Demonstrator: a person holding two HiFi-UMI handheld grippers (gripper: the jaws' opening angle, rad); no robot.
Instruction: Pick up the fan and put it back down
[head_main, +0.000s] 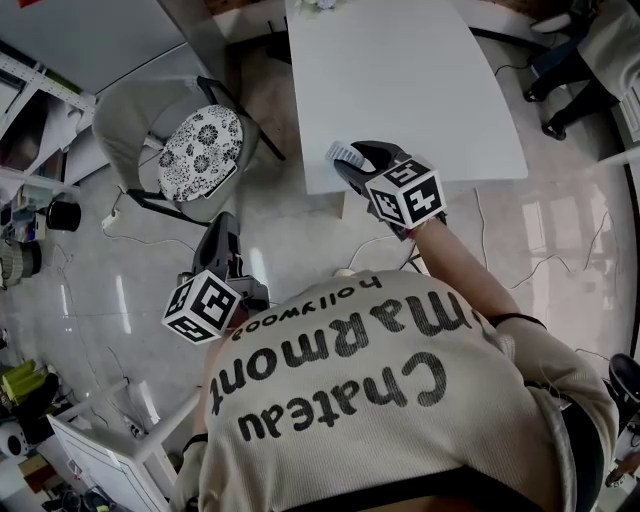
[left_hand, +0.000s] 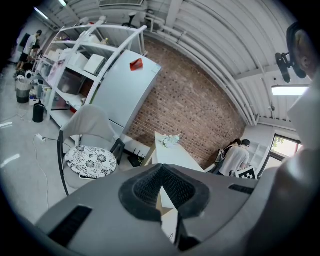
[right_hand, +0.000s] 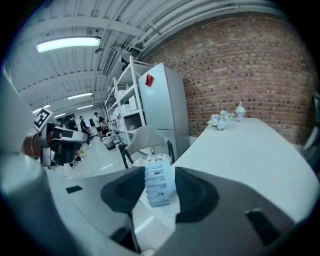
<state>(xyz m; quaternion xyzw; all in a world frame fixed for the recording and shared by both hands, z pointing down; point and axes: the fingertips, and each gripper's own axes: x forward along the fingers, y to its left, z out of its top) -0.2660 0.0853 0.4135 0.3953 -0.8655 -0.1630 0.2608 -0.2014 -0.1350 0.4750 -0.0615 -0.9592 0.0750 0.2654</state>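
A small pale ribbed fan (head_main: 343, 153) sits at the near left corner of the white table (head_main: 410, 80). My right gripper (head_main: 356, 158) reaches in from the near edge and is shut on it. In the right gripper view the fan (right_hand: 158, 184) stands upright between the two dark pads (right_hand: 196, 194), which touch it on both sides, with the table (right_hand: 250, 150) stretching away behind. My left gripper (head_main: 222, 228) hangs over the floor to the left of the table, shut and with nothing in it. Its pads (left_hand: 145, 187) meet at the tip.
A grey chair with a flower-patterned cushion (head_main: 202, 148) stands on the floor left of the table, just beyond the left gripper. Shelving and a tall white cabinet (left_hand: 125, 90) line the far wall. Small items (right_hand: 222, 120) sit at the table's far end. Cables lie on the floor (head_main: 500, 250).
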